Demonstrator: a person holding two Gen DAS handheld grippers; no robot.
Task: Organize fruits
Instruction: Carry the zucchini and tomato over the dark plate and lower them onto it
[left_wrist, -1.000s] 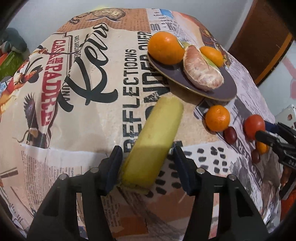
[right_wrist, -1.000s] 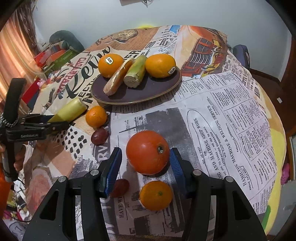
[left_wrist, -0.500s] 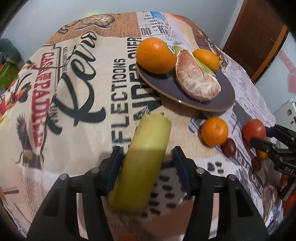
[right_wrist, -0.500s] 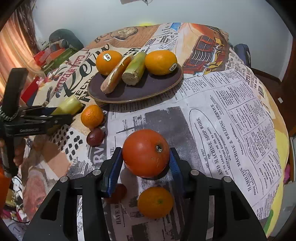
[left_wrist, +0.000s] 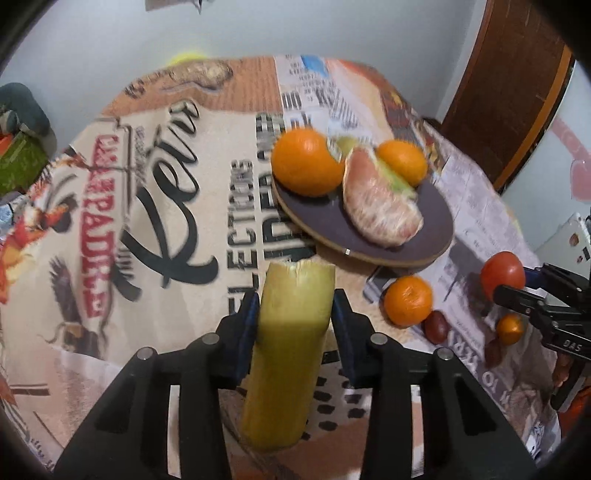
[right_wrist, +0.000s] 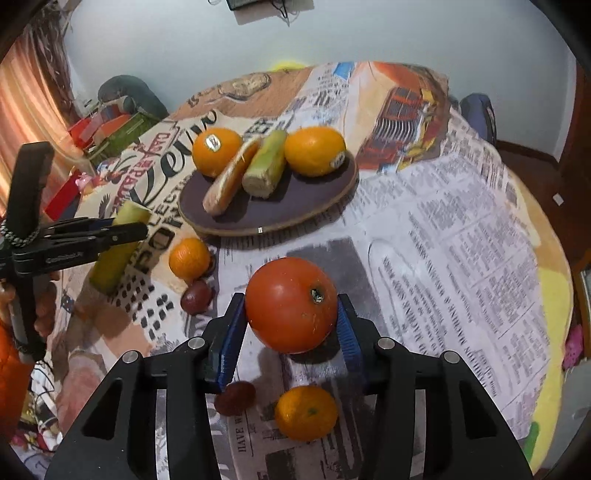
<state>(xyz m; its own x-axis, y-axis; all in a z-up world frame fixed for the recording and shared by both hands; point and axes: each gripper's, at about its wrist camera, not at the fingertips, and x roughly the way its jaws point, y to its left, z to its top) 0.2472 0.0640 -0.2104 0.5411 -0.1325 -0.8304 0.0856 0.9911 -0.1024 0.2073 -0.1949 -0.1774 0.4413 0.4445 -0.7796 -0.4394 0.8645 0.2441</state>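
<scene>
A home dining room: round table (right_wrist: 461, 229) under newsprint-patterned cloth, striped curtain (right_wrist: 33, 96), wooden door (left_wrist: 517, 92).

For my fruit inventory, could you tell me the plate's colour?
Dark purple plate, tan rim; right wrist view shows it best.

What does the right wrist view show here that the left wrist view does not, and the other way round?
Only the right wrist view shows the stickers on the two large oranges, the cut end of the green stalk piece on the plate, and curtains and clutter at left. Only the left wrist view shows the brown door and the broad face of the peeled citrus segment. Both show the dark plate, the small orange beside it, the left gripper clamped on a yellow-green stalk and the right gripper closed on the red tomato.
</scene>
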